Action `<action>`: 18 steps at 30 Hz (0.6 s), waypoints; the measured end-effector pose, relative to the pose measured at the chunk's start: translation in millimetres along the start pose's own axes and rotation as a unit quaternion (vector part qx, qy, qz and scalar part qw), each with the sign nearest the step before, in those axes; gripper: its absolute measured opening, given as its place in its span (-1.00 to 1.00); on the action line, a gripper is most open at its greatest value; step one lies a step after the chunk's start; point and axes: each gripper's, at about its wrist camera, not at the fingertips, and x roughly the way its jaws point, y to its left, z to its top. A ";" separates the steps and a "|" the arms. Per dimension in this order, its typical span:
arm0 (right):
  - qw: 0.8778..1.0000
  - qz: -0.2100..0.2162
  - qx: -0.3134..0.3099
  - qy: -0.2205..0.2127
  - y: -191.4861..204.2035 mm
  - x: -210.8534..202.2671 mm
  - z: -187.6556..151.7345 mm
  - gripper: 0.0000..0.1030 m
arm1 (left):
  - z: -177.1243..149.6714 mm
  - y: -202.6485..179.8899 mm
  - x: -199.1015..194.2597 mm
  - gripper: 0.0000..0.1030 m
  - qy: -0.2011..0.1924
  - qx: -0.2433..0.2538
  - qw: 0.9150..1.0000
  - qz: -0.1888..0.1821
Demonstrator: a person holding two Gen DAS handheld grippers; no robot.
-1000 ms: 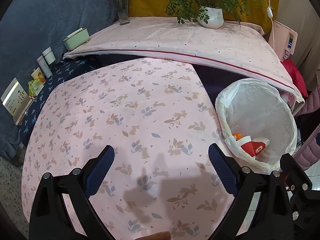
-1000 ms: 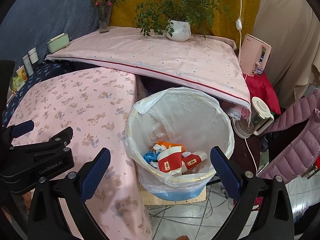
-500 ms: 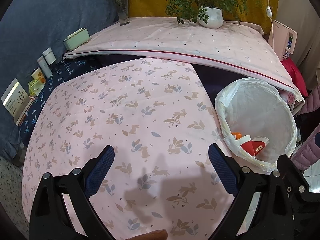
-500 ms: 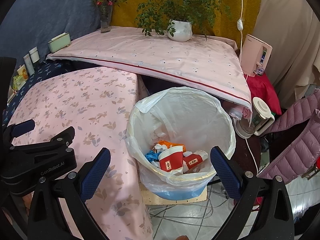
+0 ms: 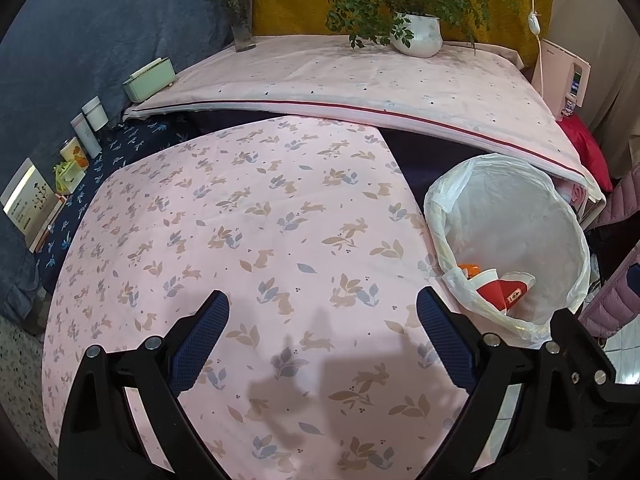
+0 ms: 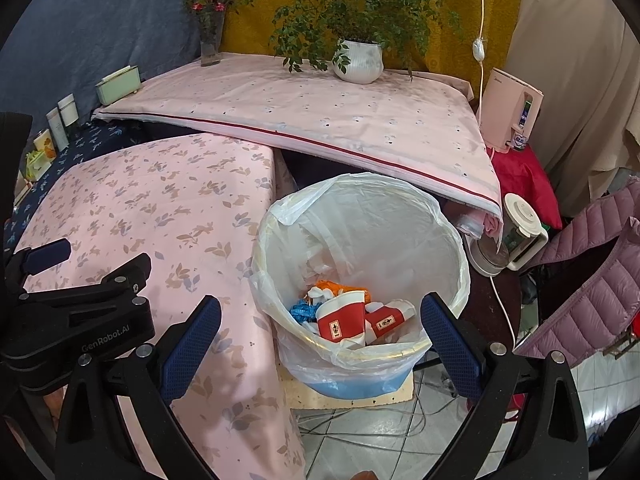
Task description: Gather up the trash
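A bin lined with a white plastic bag [image 6: 400,216] stands on the floor to the right of the pink floral table [image 5: 256,232]. Inside lie two red paper cups [image 6: 342,318], blue and orange wrappers and white paper. The bin also shows in the left wrist view [image 5: 560,216]. My right gripper [image 6: 320,330] is open and empty, held above the bin's near rim. My left gripper [image 5: 322,330] is open and empty, above the near part of the bare tablecloth; it shows in the right wrist view [image 6: 80,276] at the left.
A higher pink-covered surface [image 6: 320,112] behind holds a potted plant [image 6: 358,60], a flower vase [image 6: 210,42] and a green box [image 6: 118,84]. Small bottles and cards [image 5: 76,148] line the left wall. A kettle [image 6: 516,236], cables and purple jackets [image 6: 592,280] lie right of the bin.
The right gripper has drifted slightly, so the bin sits a little more central in its view. Both grippers stay open and empty.
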 end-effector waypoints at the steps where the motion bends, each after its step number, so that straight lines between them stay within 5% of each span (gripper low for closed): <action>1: 1.000 0.000 0.000 0.000 0.0 0.3 -0.5 0.87 | 0.0 0.1 0.0 0.75 0.000 -0.001 1.000 0.001; 18: 1.000 -0.007 0.000 0.003 -4.0 2.0 -6.4 0.87 | 0.0 -4.4 -0.6 0.75 -0.003 0.007 1.000 0.000</action>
